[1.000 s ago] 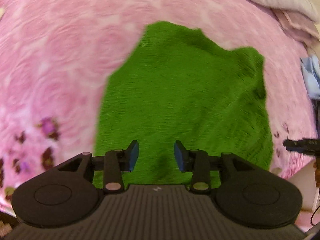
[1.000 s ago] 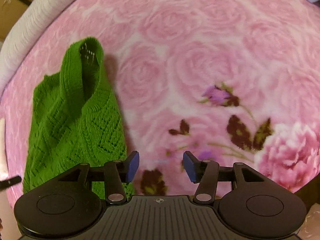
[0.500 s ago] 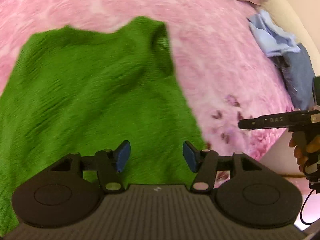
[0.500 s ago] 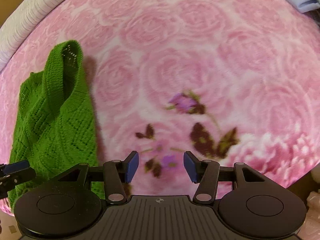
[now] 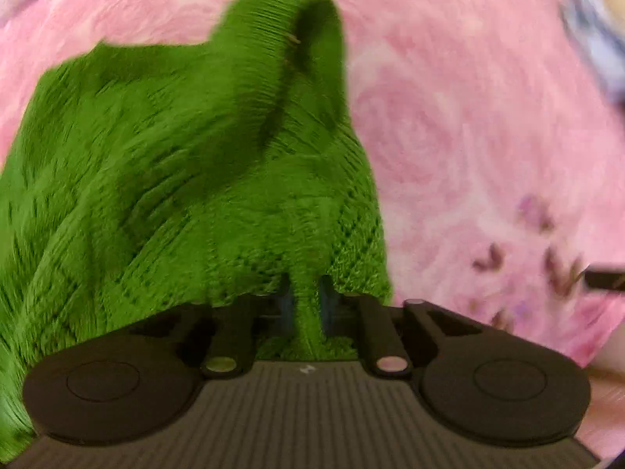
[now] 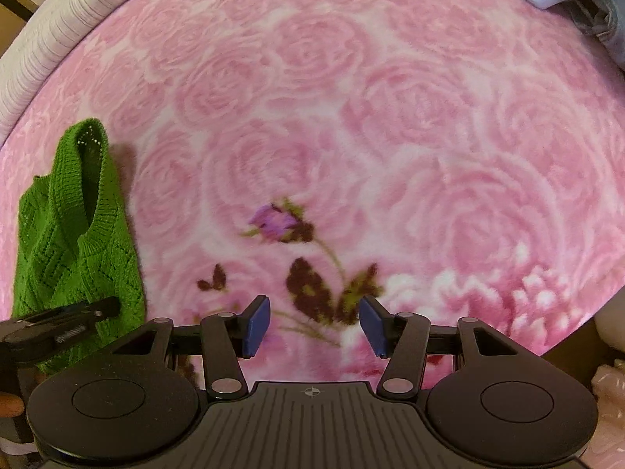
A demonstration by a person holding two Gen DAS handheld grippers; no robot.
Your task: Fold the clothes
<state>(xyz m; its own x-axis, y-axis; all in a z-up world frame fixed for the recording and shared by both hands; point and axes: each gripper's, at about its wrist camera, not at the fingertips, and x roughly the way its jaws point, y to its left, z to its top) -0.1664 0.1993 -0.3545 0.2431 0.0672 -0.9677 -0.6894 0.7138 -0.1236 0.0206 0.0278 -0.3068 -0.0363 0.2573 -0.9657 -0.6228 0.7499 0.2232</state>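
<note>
Where pinched: green sweater (image 5: 164, 164) fold.

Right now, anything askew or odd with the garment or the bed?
The green knit sweater is askew: bunched at the blanket's left edge, one ribbed end sticking up. The left gripper's jaws are closing on a pinched fold of it. The right gripper hangs open over bare blanket. No damage visible.

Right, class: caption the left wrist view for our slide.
Left gripper closing on a pinched fold of the green knitted sweater over the pink floral blanket.
</note>
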